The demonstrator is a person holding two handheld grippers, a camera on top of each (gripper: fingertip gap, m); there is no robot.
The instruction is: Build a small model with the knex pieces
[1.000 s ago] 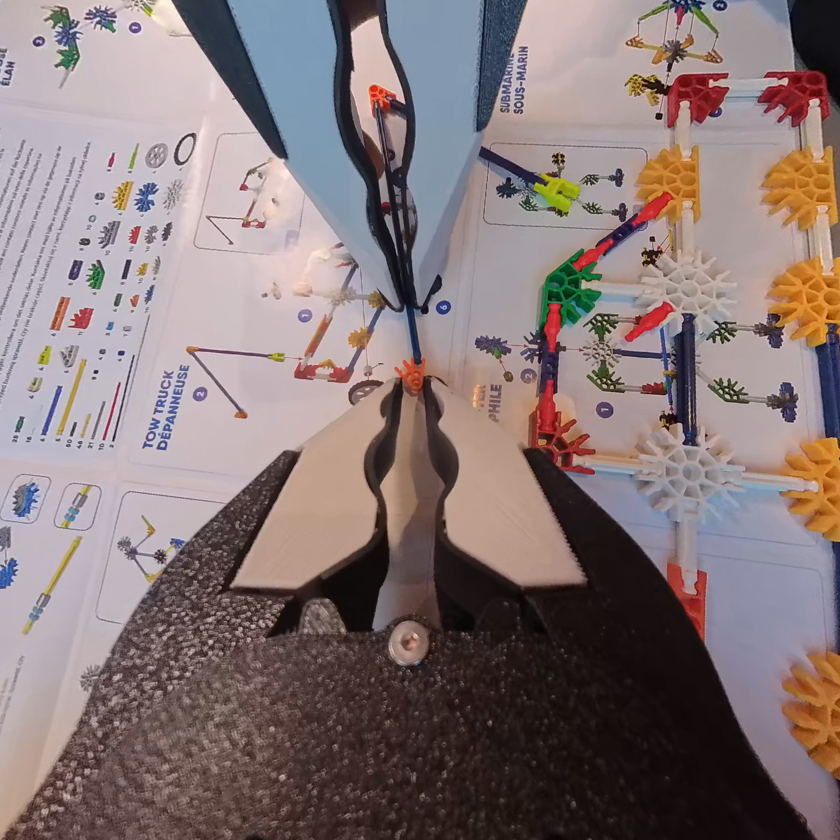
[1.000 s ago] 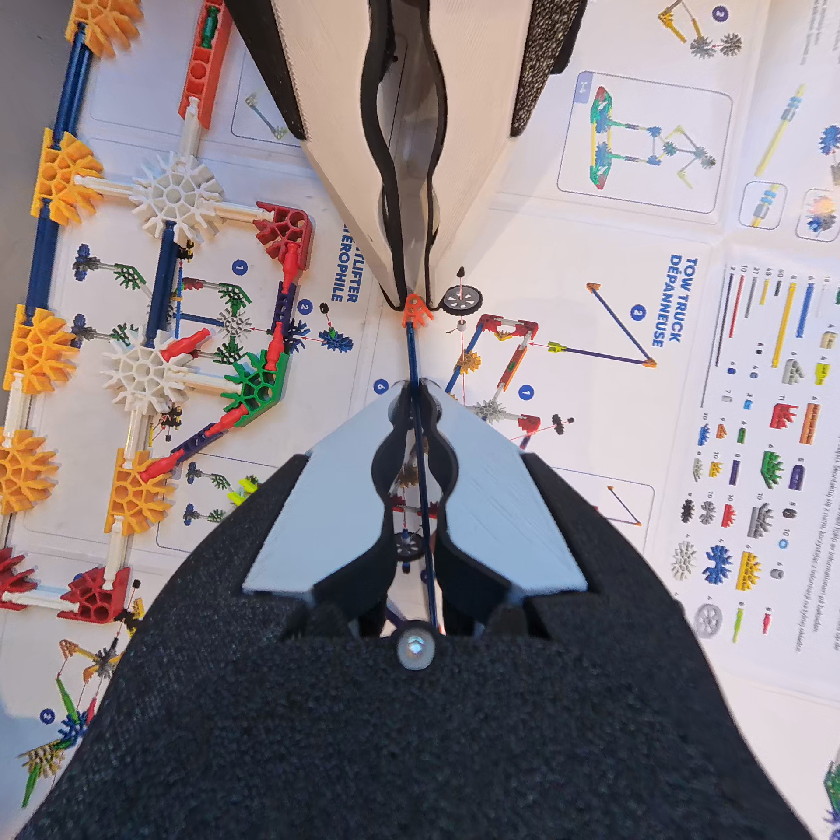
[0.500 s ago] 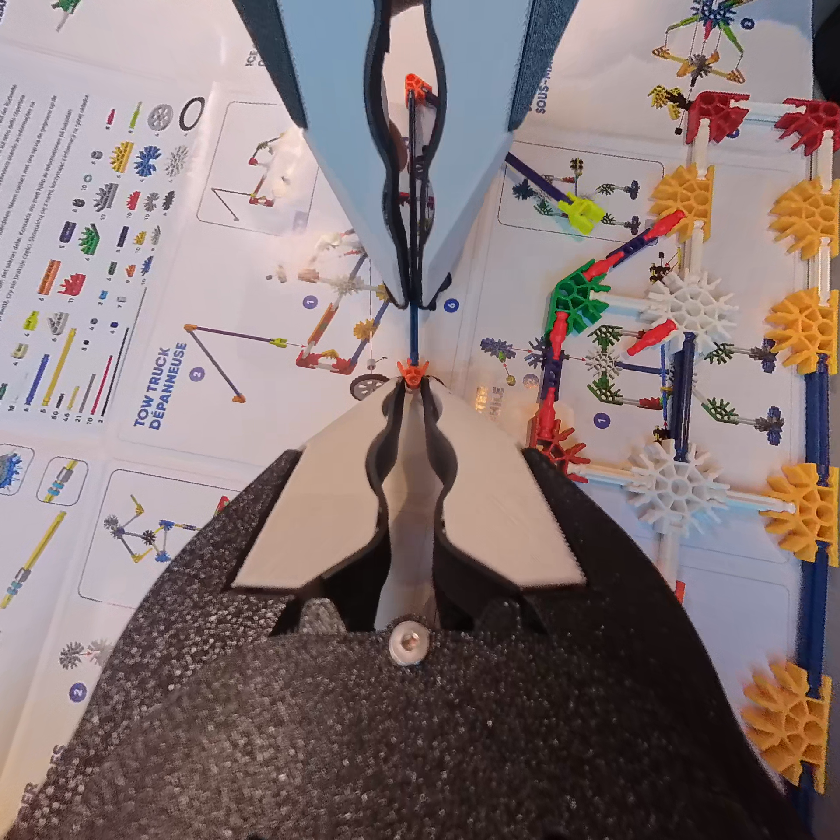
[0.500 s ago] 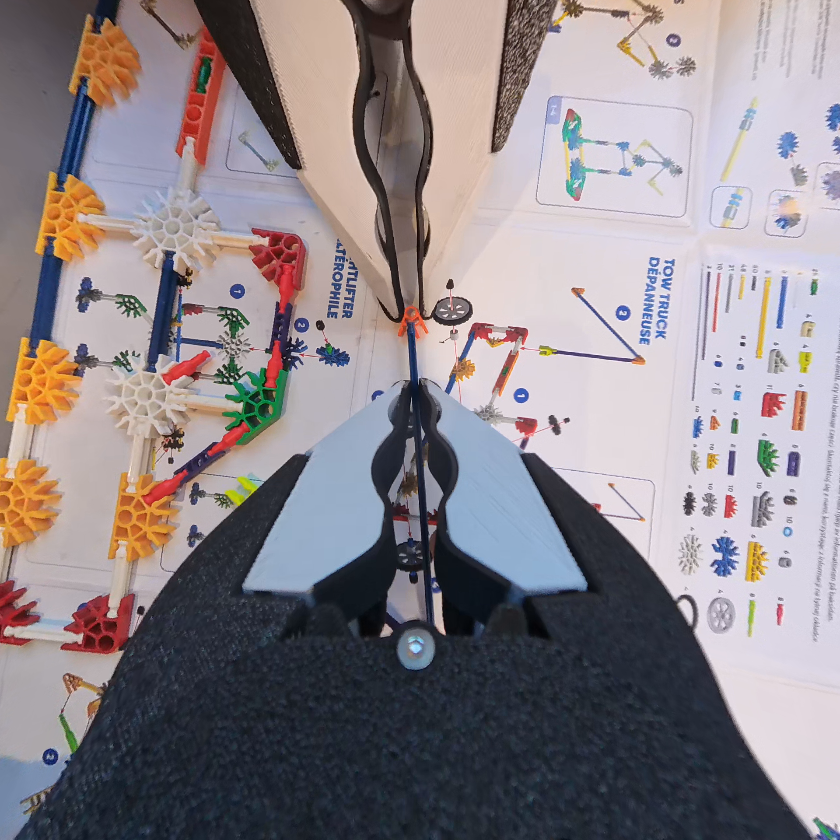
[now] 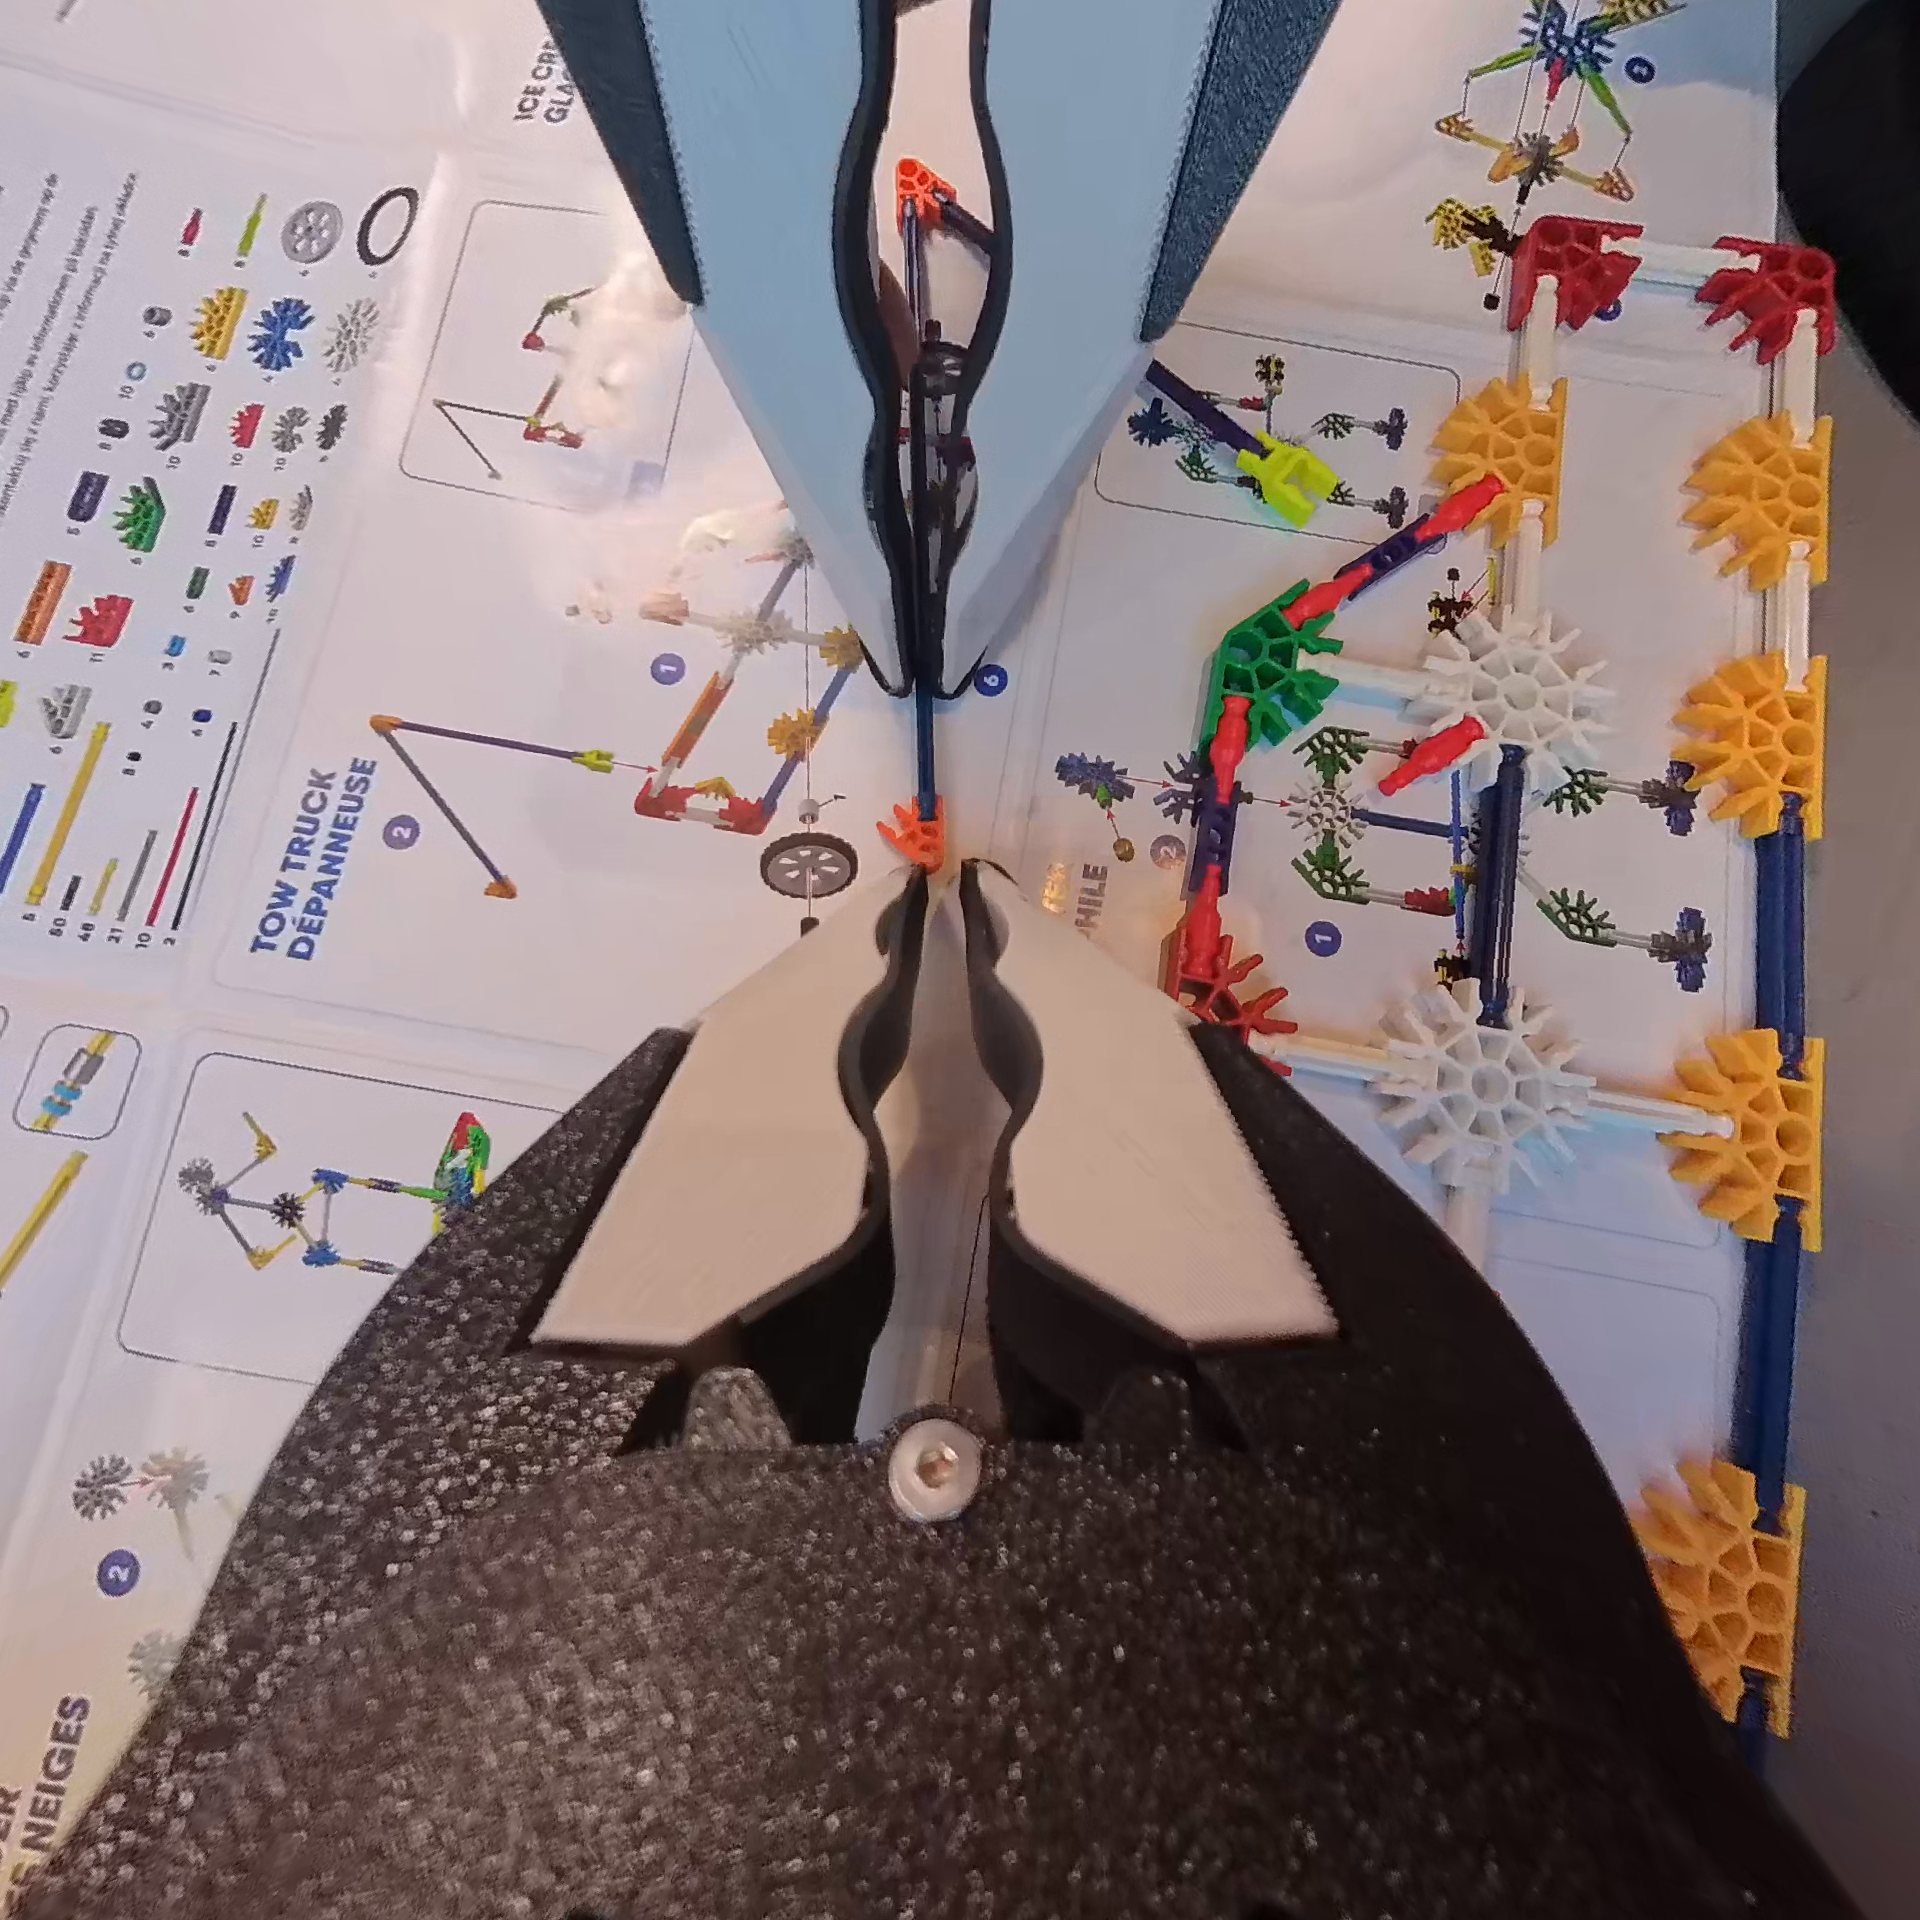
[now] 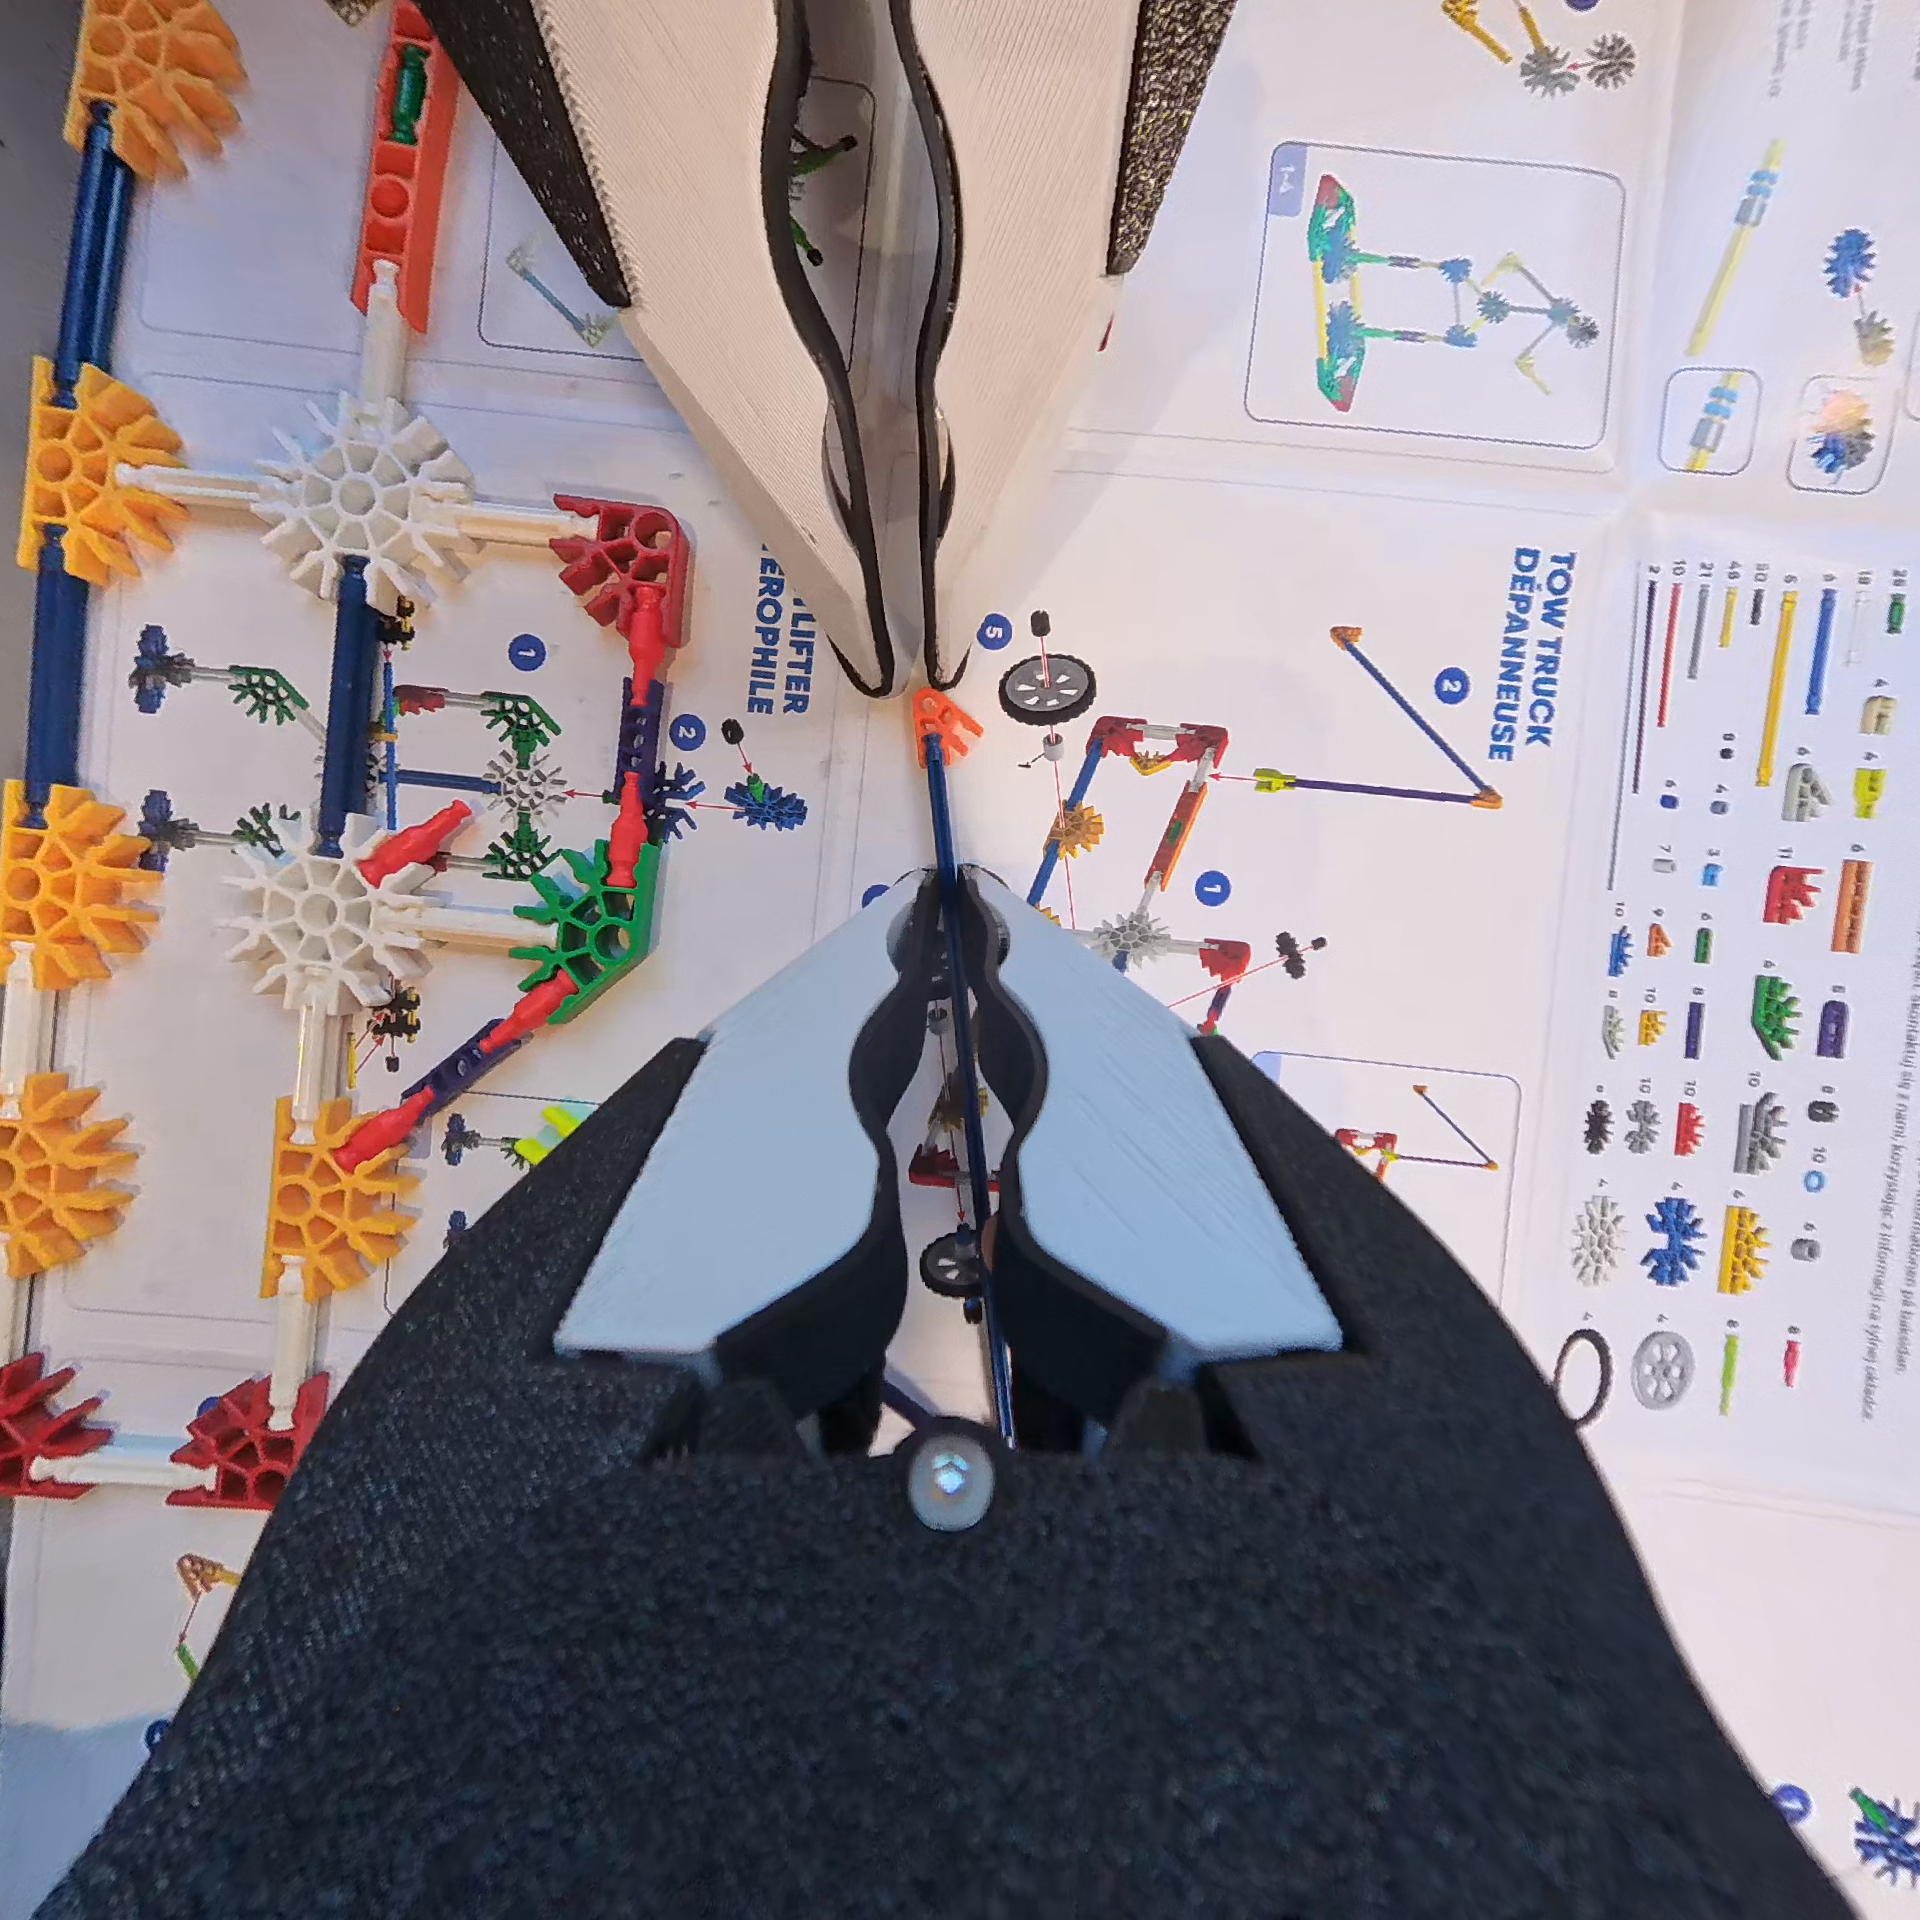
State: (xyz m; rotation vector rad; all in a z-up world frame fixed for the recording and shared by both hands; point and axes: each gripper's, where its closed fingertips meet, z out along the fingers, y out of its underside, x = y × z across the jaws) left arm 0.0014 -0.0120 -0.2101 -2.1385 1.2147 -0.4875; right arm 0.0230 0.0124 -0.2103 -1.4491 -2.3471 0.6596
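Observation:
A thin dark blue rod (image 6: 940,810) runs between my two grippers, which face each other tip to tip above a printed instruction sheet (image 5: 499,935). My right gripper (image 6: 945,878), with pale blue fingers, is shut on the rod. It shows at the top of the left wrist view (image 5: 930,686). A small orange connector (image 5: 914,831) sits on the rod's near end. My left gripper (image 5: 940,878), with off-white fingers, has its jaws almost together and pinches the connector's edge at its very tips. It also shows in the right wrist view (image 6: 909,686). A second orange connector (image 5: 920,192) sits at the rod's far end.
A flat built frame of yellow, white, red and green connectors joined by blue and white rods (image 5: 1507,686) lies on the sheet, right of the left gripper. In the right wrist view the frame (image 6: 353,499) is on the left. Grey tabletop (image 5: 1870,935) borders it.
Both grippers keep their holds and their spacing. The pair has drifted a little over the sheet toward the built frame, bringing more of the frame's outer edge into the left wrist view.

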